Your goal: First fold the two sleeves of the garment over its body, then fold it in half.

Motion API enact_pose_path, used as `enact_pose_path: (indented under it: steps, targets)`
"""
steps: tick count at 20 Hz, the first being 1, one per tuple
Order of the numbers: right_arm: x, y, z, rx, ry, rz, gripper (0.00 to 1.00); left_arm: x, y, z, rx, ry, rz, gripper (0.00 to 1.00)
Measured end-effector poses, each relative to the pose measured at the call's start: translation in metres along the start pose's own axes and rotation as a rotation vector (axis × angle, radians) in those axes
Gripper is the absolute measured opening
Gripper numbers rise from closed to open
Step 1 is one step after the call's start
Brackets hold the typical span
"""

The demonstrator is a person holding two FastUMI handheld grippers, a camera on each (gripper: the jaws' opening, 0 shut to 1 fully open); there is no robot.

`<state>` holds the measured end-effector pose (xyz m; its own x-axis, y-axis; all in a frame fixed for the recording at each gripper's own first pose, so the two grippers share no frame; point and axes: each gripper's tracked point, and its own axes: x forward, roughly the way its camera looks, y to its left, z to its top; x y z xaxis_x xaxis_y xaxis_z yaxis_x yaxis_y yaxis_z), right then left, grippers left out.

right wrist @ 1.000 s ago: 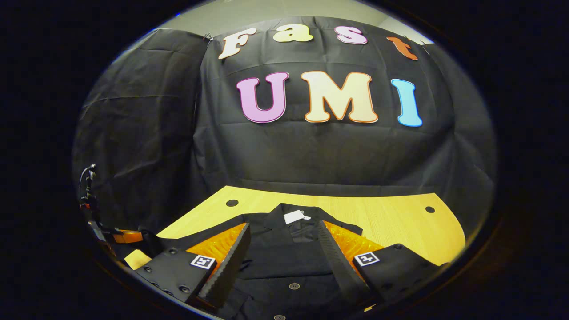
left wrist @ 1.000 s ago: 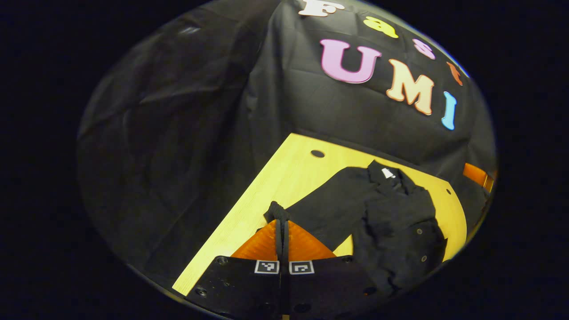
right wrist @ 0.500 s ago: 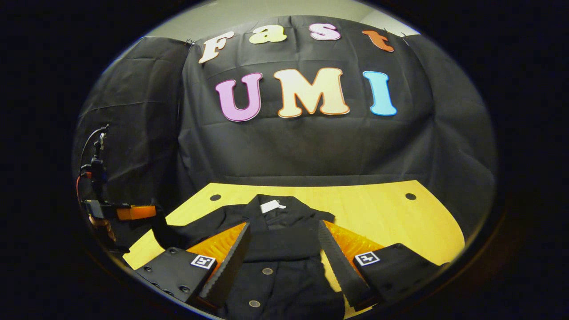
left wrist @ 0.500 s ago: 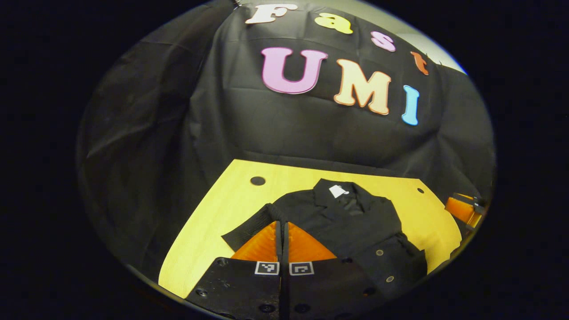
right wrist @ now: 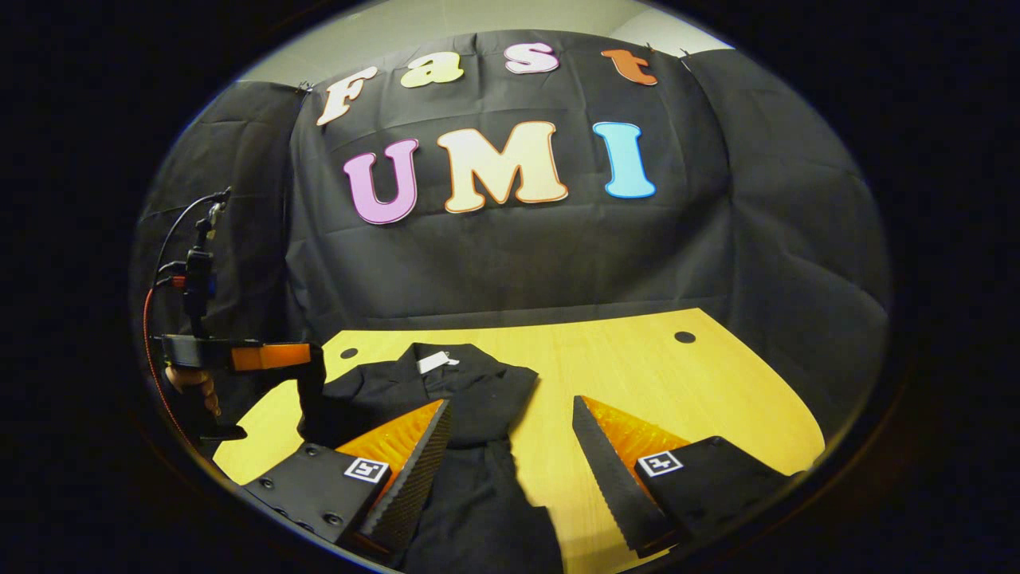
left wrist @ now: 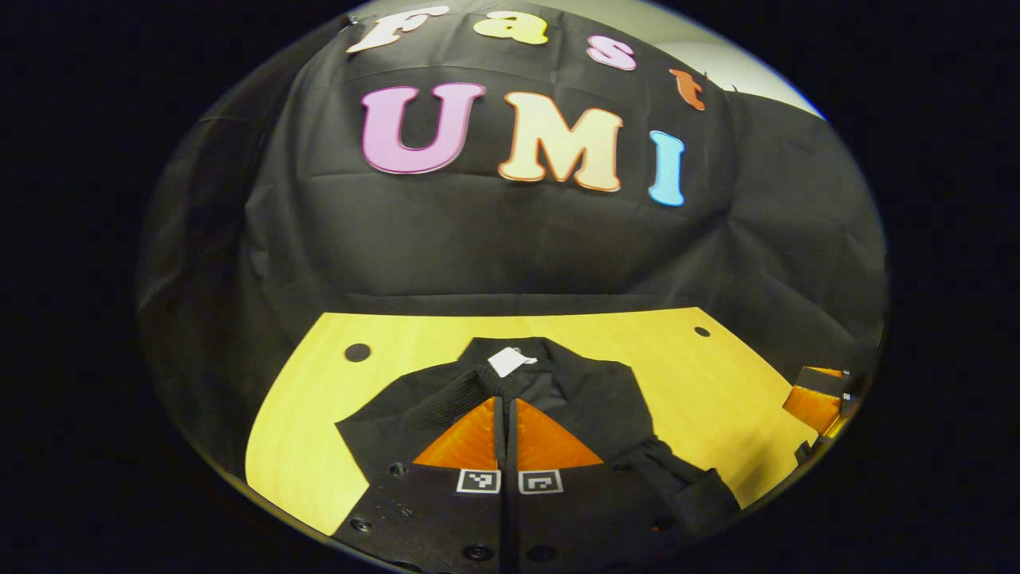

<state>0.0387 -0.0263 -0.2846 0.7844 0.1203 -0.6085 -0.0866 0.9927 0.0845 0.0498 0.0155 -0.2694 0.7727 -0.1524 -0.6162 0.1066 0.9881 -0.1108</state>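
A black buttoned garment [left wrist: 590, 399] with a white neck label [left wrist: 510, 360] lies on the yellow wooden table [left wrist: 319, 399]. My left gripper [left wrist: 506, 395] is shut on the cuff of one sleeve [left wrist: 422, 406], held up over the garment's chest just below the collar. In the right gripper view the left gripper [right wrist: 271, 356] hangs at the left with the sleeve [right wrist: 311, 399] drooping from it, held by a hand [right wrist: 191, 383]. My right gripper [right wrist: 510, 454] is open above the garment's right edge [right wrist: 478, 399] and bare table, with nothing between its fingers.
The table has a round hole near each back corner [left wrist: 357, 351] [left wrist: 701, 331]. The booth's black cloth wall rises right behind the table's back edge. Bare wood [right wrist: 677, 383] stretches right of the garment. The right gripper [left wrist: 813, 402] sits off the table's right edge.
My left gripper has carried the sleeve cuff from the garment's left side in over its chest. My right gripper has shifted right, from over the garment's front to its right edge.
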Motion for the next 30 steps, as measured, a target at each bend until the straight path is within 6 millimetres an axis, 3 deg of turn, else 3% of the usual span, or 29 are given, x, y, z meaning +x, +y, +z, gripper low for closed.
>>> enact_pose_path:
  steps: [5,9,14,17,18,19,20,21,22,24,27,30]
  targets:
    - [-0.009,-0.036,-0.011,0.018,0.024,-0.039,0.97,0.032,-0.061,0.001,0.041,0.02,-0.084,0.0]
    - [-0.012,-0.058,-0.014,0.04,0.036,-0.061,0.97,0.055,-0.092,0.001,0.066,0.047,-0.112,0.0]
    - [-0.018,-0.074,-0.015,0.051,0.037,-0.06,0.97,0.068,-0.11,-0.008,0.1,0.092,-0.085,0.0]
    - [-0.016,-0.074,-0.015,0.061,0.032,-0.032,0.98,0.069,-0.097,0.008,0.117,0.022,0.03,0.0]
    - [-0.014,-0.073,-0.013,0.059,0.028,-0.018,0.98,0.061,-0.102,0.017,0.087,-0.005,0.024,0.03]
    - [-0.015,-0.071,-0.013,0.056,0.025,-0.004,0.98,0.056,-0.104,0.026,0.058,-0.034,0.021,0.52]
    - [-0.014,-0.069,-0.012,0.054,0.024,0.013,0.98,0.039,-0.098,0.029,0.051,-0.054,0.033,1.0]
    - [-0.013,-0.066,-0.014,0.051,0.026,0.033,0.98,0.029,-0.092,0.028,0.058,-0.073,0.061,0.89]
    - [-0.013,-0.064,-0.014,0.047,0.026,0.052,0.98,0.015,-0.084,0.031,0.062,-0.085,0.079,1.0]
    - [-0.015,-0.057,-0.018,0.031,0.036,0.083,0.98,-0.016,-0.068,0.031,0.063,-0.107,0.116,0.96]
    - [-0.024,-0.043,-0.027,0.025,0.043,0.106,0.98,-0.062,-0.042,0.01,0.049,-0.095,0.143,0.96]
    - [-0.034,-0.028,-0.049,0.026,0.082,0.107,0.98,-0.102,-0.004,-0.021,0.059,-0.056,0.216,0.95]
